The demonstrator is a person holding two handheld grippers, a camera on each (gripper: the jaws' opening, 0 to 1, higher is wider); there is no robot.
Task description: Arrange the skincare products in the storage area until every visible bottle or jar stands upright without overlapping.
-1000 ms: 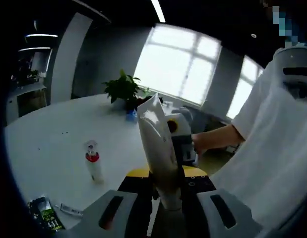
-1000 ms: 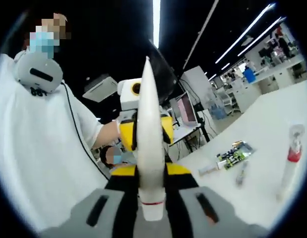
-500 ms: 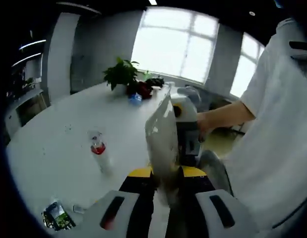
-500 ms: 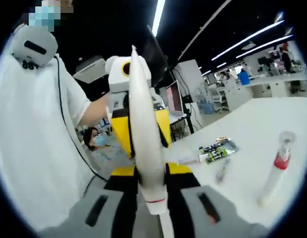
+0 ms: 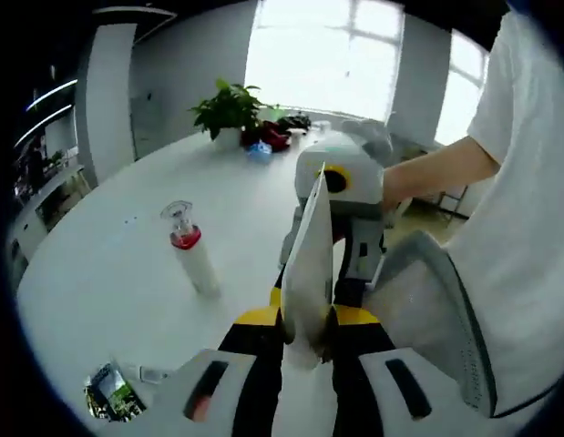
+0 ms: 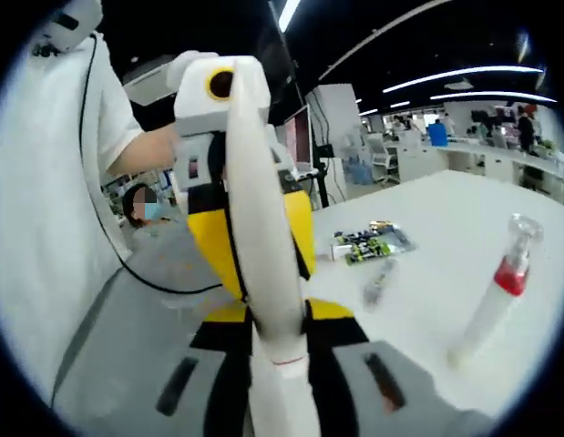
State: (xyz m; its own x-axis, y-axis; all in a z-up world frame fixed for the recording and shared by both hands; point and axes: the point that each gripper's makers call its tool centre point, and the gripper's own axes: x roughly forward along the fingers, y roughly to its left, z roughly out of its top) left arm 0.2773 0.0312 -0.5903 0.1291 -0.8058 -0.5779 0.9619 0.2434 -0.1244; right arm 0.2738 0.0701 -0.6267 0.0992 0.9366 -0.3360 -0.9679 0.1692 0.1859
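Both tongs, left point(image 5: 304, 364) and right point(image 6: 280, 382), clamped on one white tube point(image 5: 309, 264), centre frame. Spray bottle point(image 5: 192, 257) upright left on worktop point(image 5: 99, 273); green packet point(image 6: 368, 244) beyond.

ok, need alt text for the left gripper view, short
A white tube stands pinched in the left tongs, with the right tongs, held by a person's hand, just behind it. On the white table a spray bottle with a red collar stands upright, a small packet lies near, and a plant sits at the far edge.
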